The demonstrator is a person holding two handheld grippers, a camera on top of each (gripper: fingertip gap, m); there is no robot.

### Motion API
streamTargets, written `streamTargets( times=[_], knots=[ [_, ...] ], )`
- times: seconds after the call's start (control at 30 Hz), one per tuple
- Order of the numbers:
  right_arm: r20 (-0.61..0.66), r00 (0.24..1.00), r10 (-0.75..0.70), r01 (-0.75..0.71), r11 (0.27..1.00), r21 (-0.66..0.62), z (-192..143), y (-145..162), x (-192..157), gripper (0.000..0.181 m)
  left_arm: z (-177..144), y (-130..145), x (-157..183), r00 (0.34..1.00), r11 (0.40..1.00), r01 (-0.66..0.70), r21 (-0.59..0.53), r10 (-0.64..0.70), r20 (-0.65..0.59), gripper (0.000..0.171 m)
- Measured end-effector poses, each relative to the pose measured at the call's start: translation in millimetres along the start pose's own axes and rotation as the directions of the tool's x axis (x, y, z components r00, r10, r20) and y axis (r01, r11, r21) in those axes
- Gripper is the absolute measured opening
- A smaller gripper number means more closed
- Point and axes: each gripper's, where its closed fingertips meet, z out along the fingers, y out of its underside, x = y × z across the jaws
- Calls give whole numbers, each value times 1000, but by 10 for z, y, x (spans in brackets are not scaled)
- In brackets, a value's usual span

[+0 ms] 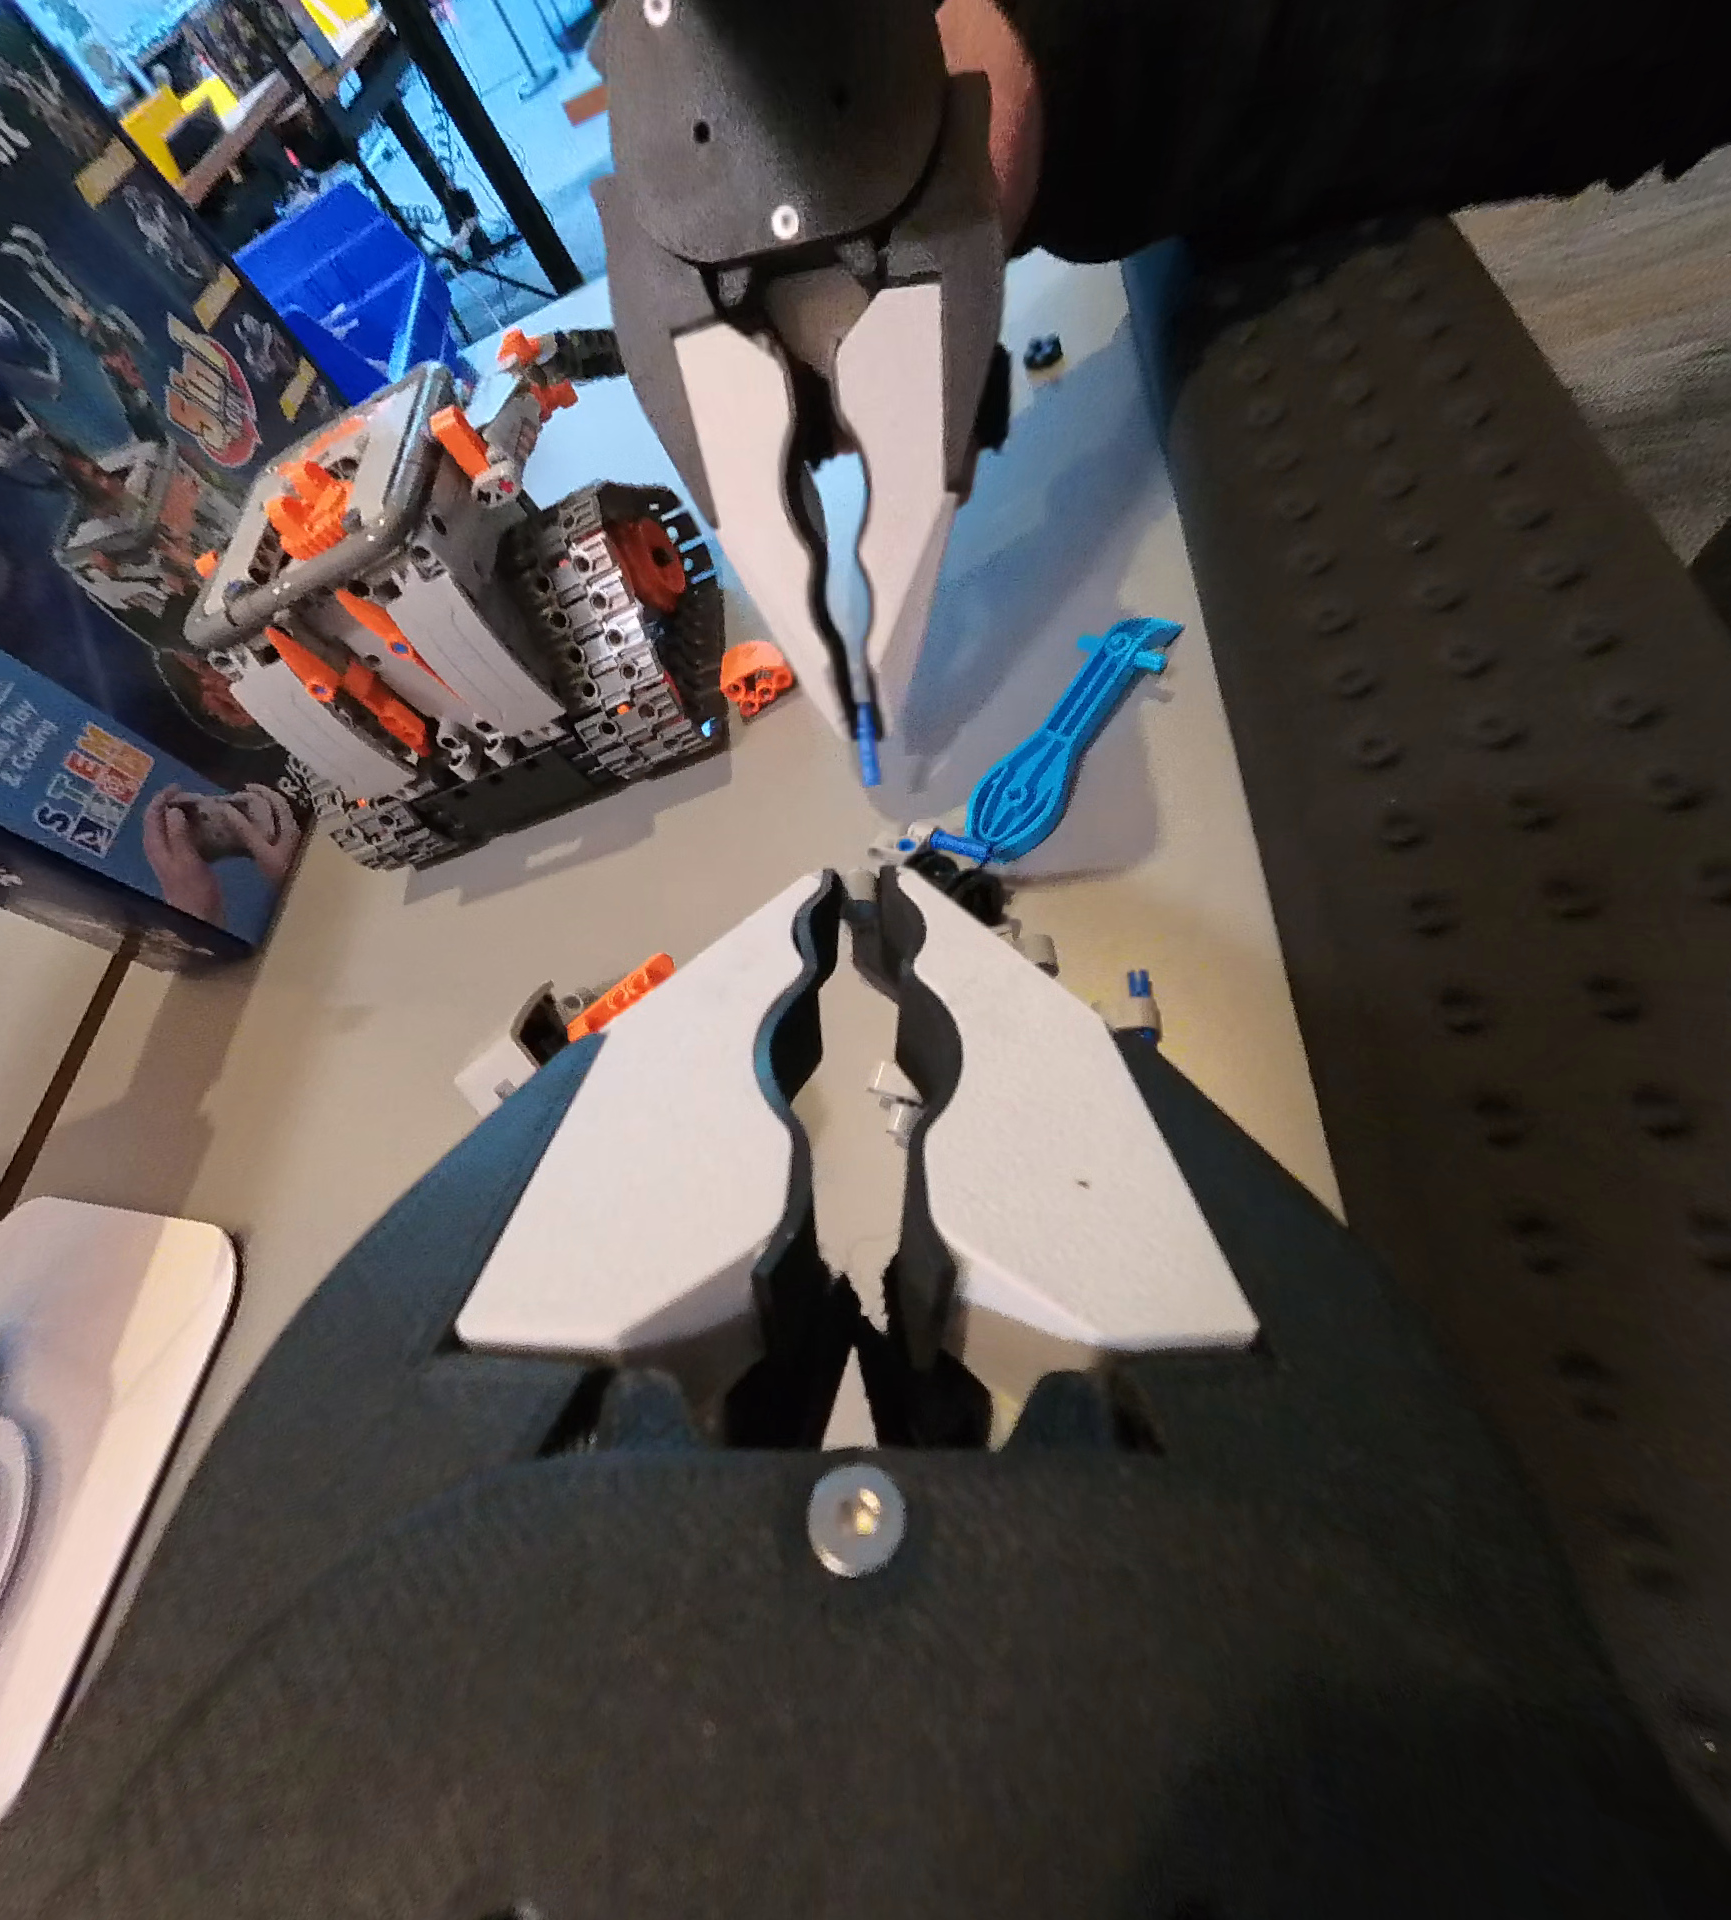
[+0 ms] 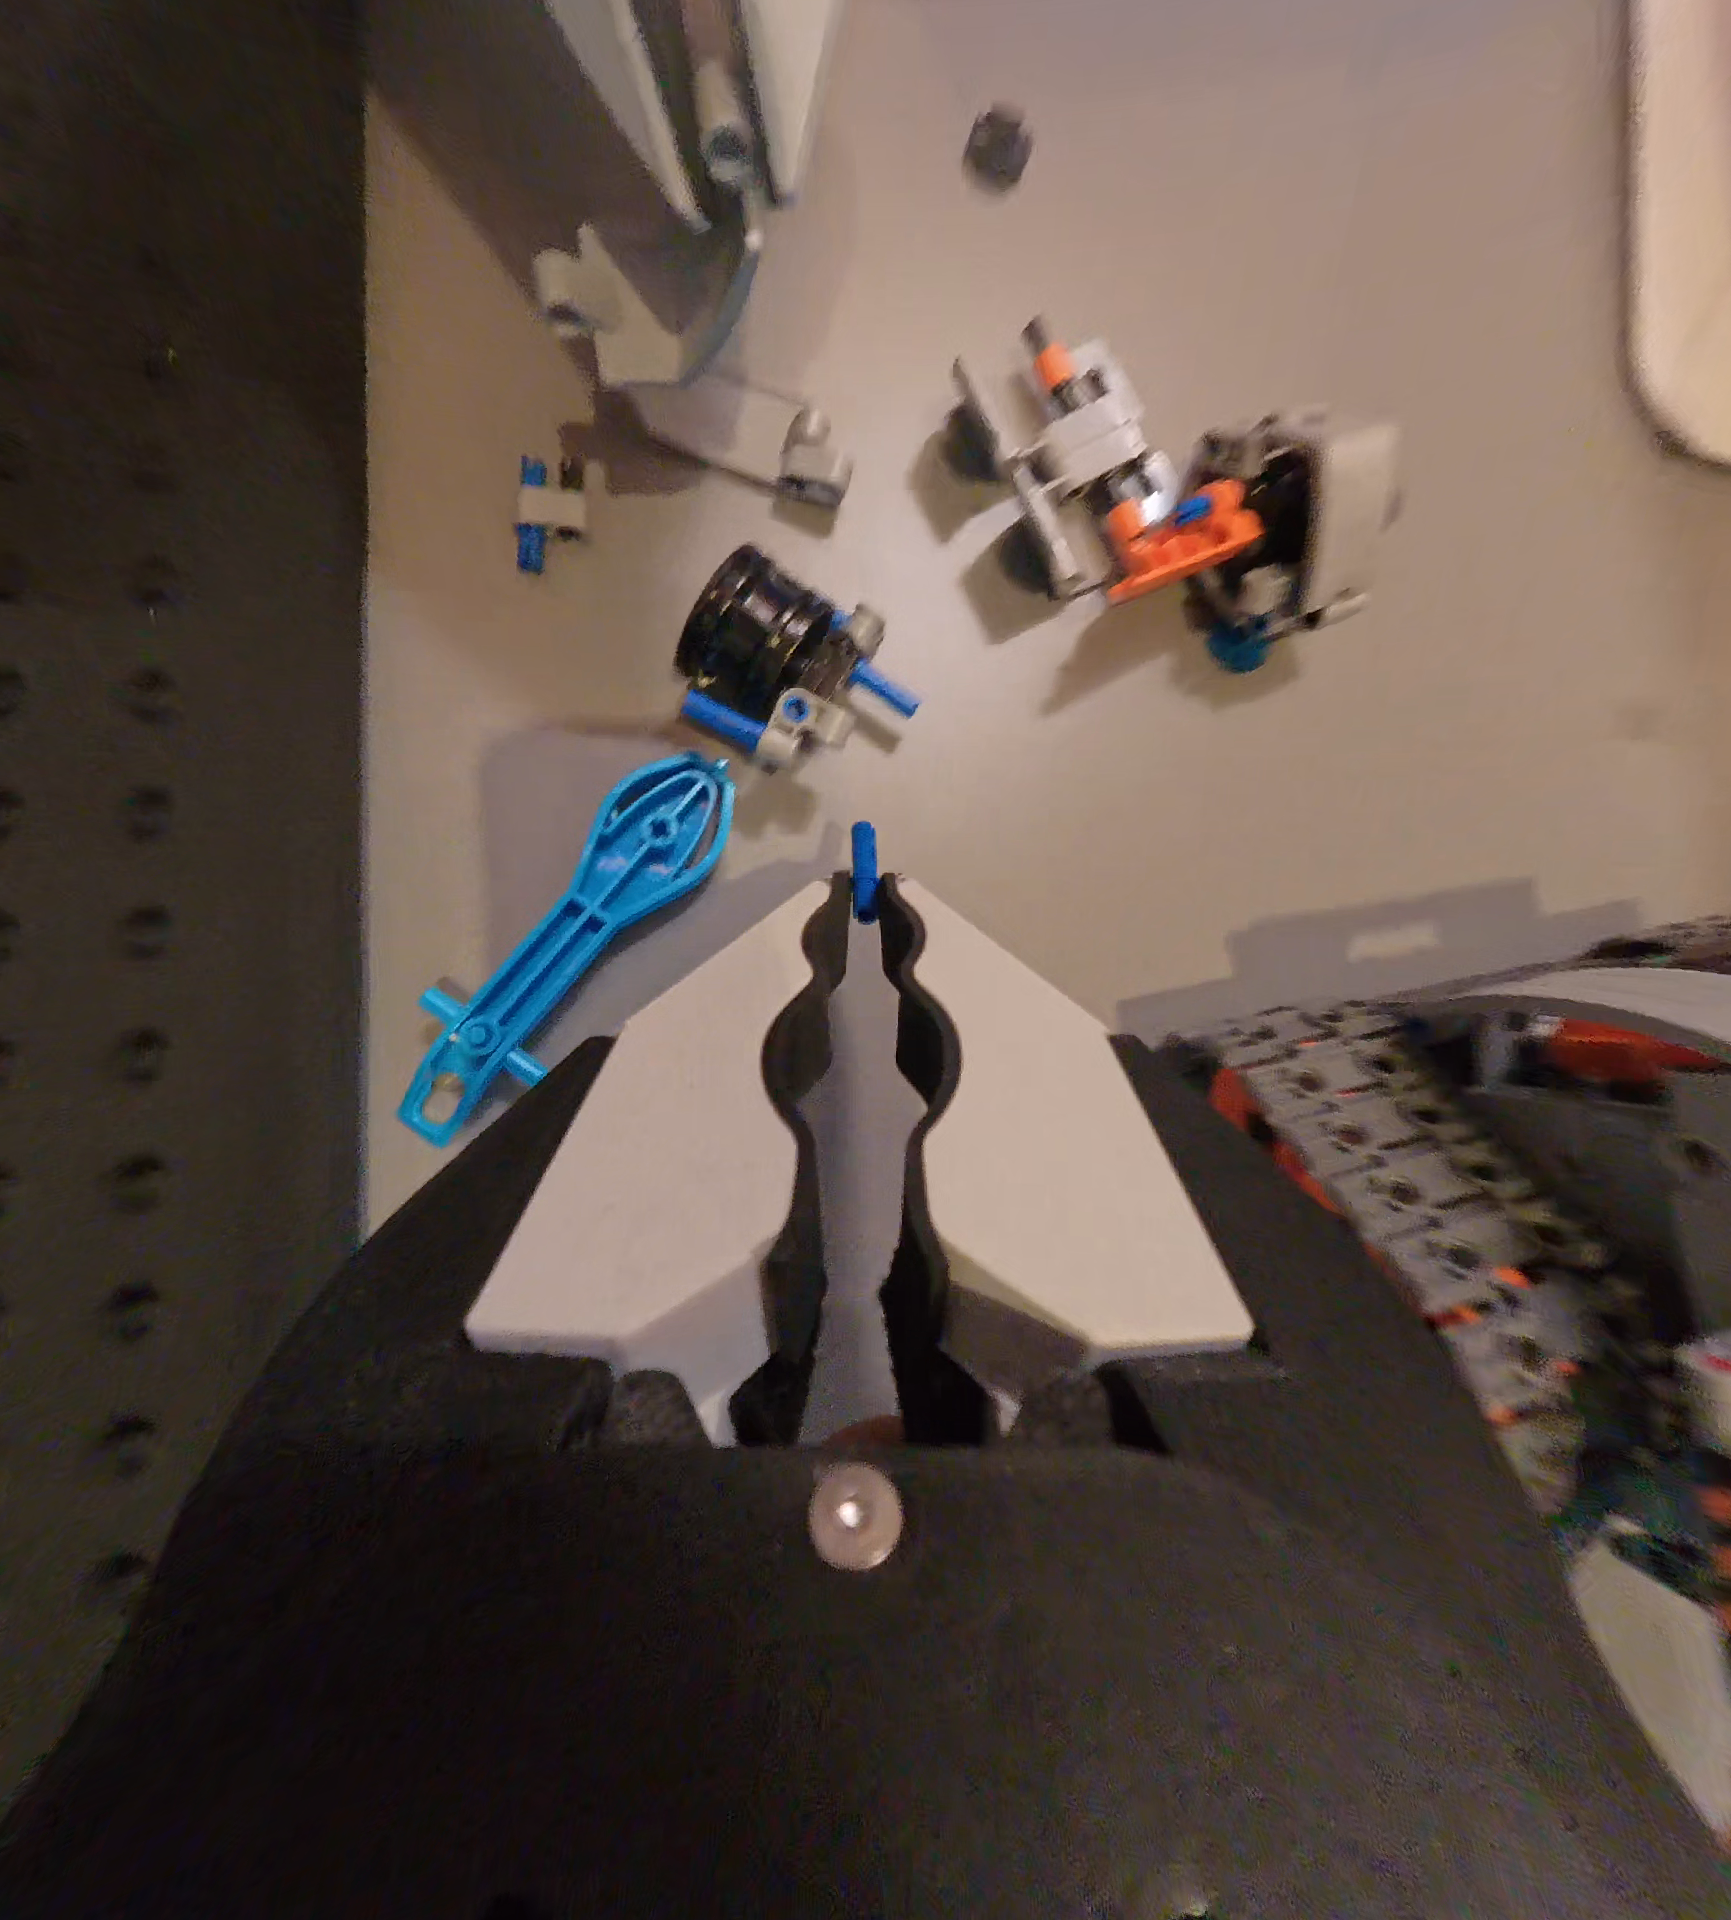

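Note:
My right gripper (image 2: 863, 896) is shut on a small blue pin (image 2: 862, 871) and holds it just above the table. It also shows in the left wrist view (image 1: 867, 712), pointing down with the pin (image 1: 868, 740) at its tips. My left gripper (image 1: 856, 883) faces it, jaws nearly closed on a small grey pin (image 1: 857, 912). It also shows at the top of the right wrist view (image 2: 731, 177). A black wheel assembly (image 2: 767, 644) with blue pins lies between the two grippers. A blue lever tool (image 2: 570, 935) lies beside it.
A tracked grey-and-orange robot model (image 1: 487, 644) stands to the left, with its kit box (image 1: 40, 468) behind. A grey-orange sub-assembly (image 2: 1183, 499), a small grey-blue connector (image 2: 544, 509) and a black piece (image 2: 996, 140) lie on the table. A black dimpled mat (image 1: 1515, 935) borders one side, a white tray (image 1: 61, 1403) the other. Across from one pair of fingers to the other is roughly 10 centimeters. The left tips stand about 8 centimeters off the small grey-blue connector (image 2: 544, 509).

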Motion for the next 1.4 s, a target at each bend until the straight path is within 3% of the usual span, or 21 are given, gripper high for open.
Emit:
streamTargets(
  times=[0.13,0.2,0.33,0.43,0.53,0.73,0.93,1.03,1.17,1.2,1.27,1.3,1.37,1.4],
  knots=[
    [-1,1000,-1,1,999,-47,39,64,0,32,56,-15,2,1000,1000,5,6,-5,-10,5],
    [-23,1000,6,-5,1000,29,-58,-98,29,32,75,-70,-18,1000,999,15,30,-14,-12,5],
    [82,996,29,-52,955,291,-319,-684,-202,33,68,-214,-113,999,997,-12,79,8,49,5],
    [125,991,47,-91,920,382,-370,-927,-293,39,52,-372,-155,997,989,-27,144,17,72,5],
    [142,985,98,-149,901,408,-357,-952,-231,25,6,-528,-179,995,972,-67,226,48,87,5],
    [127,981,147,-190,861,471,-463,-928,-70,25,-113,-757,-208,992,933,-103,345,73,100,5],
    [204,975,92,-193,806,559,-522,-1111,-208,18,-30,-804,-160,988,925,-144,352,117,99,4],
    [220,969,112,-223,784,580,-572,-1095,-160,1,-21,-815,-148,989,921,-145,362,119,92,5],
    [107,991,85,-130,834,536,-547,-1002,-106,0,35,-755,-142,989,936,-145,321,127,75,5],
    [76,993,91,-117,849,516,-549,-948,-57,0,28,-723,-162,991,944,-134,301,120,63,12],
    [-19,994,108,-87,883,461,-550,-781,102,0,13,-630,-110,995,965,-72,253,87,-49,23],
    [-42,993,113,-83,896,437,-548,-703,150,0,38,-541,-43,989,980,-29,199,57,-136,30],
    [-49,991,123,-92,905,416,-548,-610,199,0,163,-268,-44,982,999,33,23,-28,-189,59],
    [-57,990,127,-94,910,403,-534,-570,227,0,219,-158,-6,976,999,28,-34,-35,-215,61]
  ],
)
